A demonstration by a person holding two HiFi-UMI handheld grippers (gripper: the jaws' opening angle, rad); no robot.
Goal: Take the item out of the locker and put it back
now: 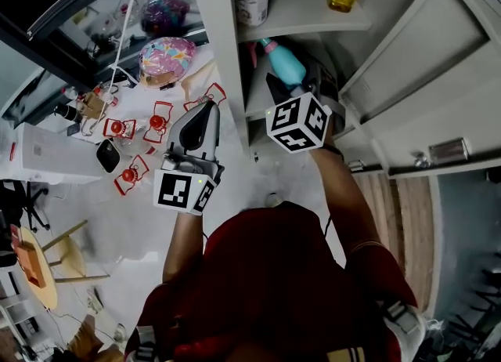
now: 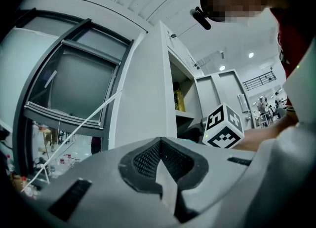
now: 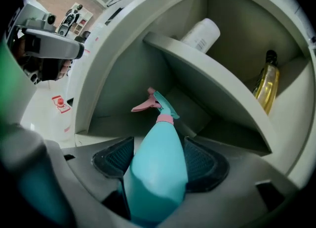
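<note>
Clamping the teal spray bottle point(image 3: 158, 148) in the right hand-held gripper point(image 3: 159, 165), in the lower compartment of the locker point(image 1: 221, 47), free room around its nozzle point(image 3: 150, 102) under the shelf point(image 3: 212, 91) edge. Holding the left hand-held gripper point(image 2: 160, 175) clenched, empty, outside that locker; open door point(image 1: 423, 47) showing in head view, not right gripper view.

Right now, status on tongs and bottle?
Left tongs shut, empty, outside the locker. Right tongs shut on spray bottle, nozzle inside, under the shelf. Nothing seen in its way.
</note>
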